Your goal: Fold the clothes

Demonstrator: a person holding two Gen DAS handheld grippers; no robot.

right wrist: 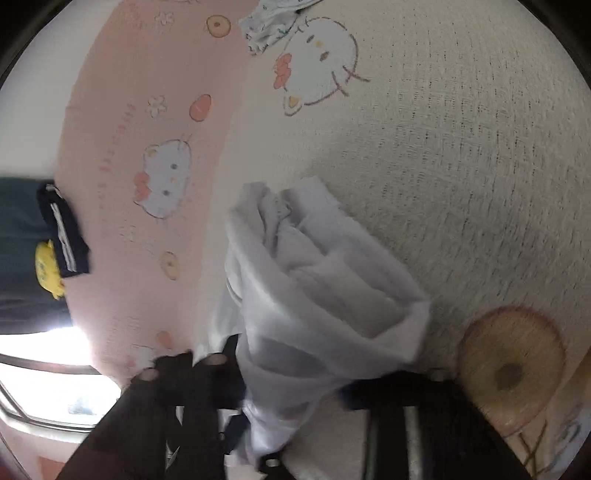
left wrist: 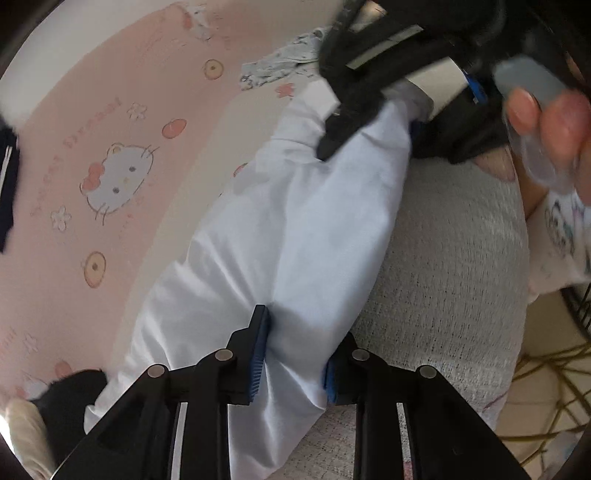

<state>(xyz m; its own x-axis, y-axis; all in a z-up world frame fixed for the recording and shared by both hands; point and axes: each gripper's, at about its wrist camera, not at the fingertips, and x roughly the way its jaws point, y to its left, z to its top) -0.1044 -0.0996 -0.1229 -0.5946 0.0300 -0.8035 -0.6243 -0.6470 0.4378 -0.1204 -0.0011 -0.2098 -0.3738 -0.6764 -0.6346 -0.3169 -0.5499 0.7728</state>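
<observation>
White garment (left wrist: 288, 229) stretched as a loose bundle between the two grippers, above a bed covered by a pink-and-cream cartoon-cat sheet (left wrist: 110, 147).

Left wrist view: left gripper (left wrist: 295, 354) at bottom centre of frame, its blue-padded fingers (left wrist: 258, 354) clamped on one end of the white garment; cloth is pinched between the pads and spills out below them toward the lower edge. From there the garment runs diagonally up to the upper right of frame, where the right gripper (left wrist: 373, 118) bites its other end. A person's hand (left wrist: 546, 125) on that gripper's handle shows at the right edge, blurred.

Right wrist view: right gripper (right wrist: 295, 384) at bottom centre, blurred; closed on the garment, with cloth bunched between the dark fingers and fanning upward in folded layers toward the middle of frame. Cream woven part of the sheet lies behind it at right.

Other items: small patterned cloth (right wrist: 269, 22) on the bed at top centre of the right view, well apart from the garment; dark striped garment (right wrist: 66, 236) at left edge, beside a yellow item (right wrist: 46, 266).
</observation>
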